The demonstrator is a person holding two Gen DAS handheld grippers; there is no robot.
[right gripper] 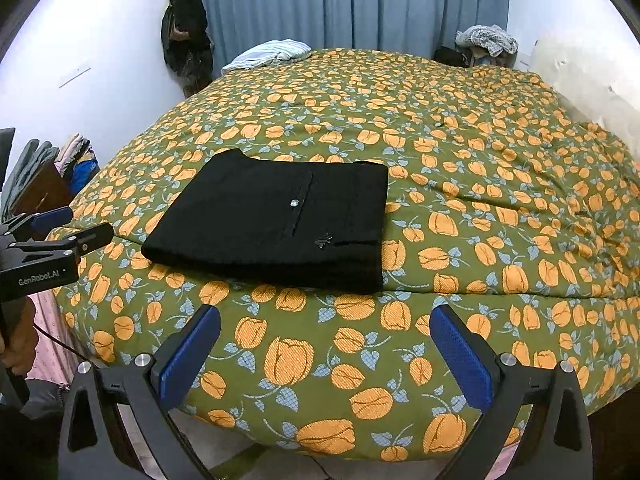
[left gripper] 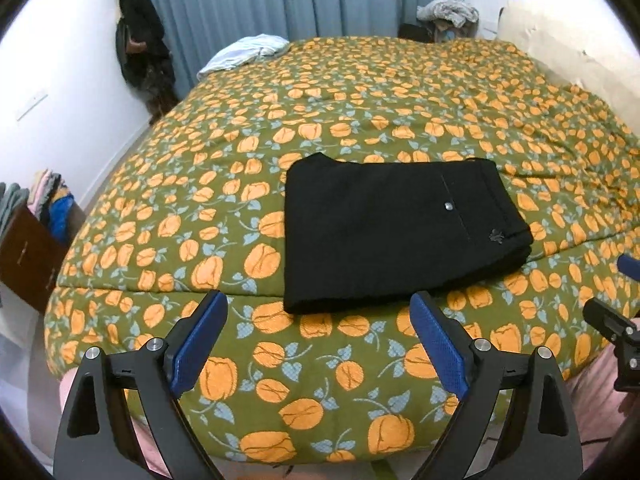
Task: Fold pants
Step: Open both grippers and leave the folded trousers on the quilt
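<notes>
Black folded cotton pants (left gripper: 400, 228) lie ahead of both grippers on the floral quilted bed (left gripper: 280, 120), long axis crosswise; jaws wide, empty; neither clearly nearer.

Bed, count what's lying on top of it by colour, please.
Black: 1, the folded pants
Pale blue: 1, a crumpled cloth at the far edge
Total: 2, both on the floral bedspread
</notes>
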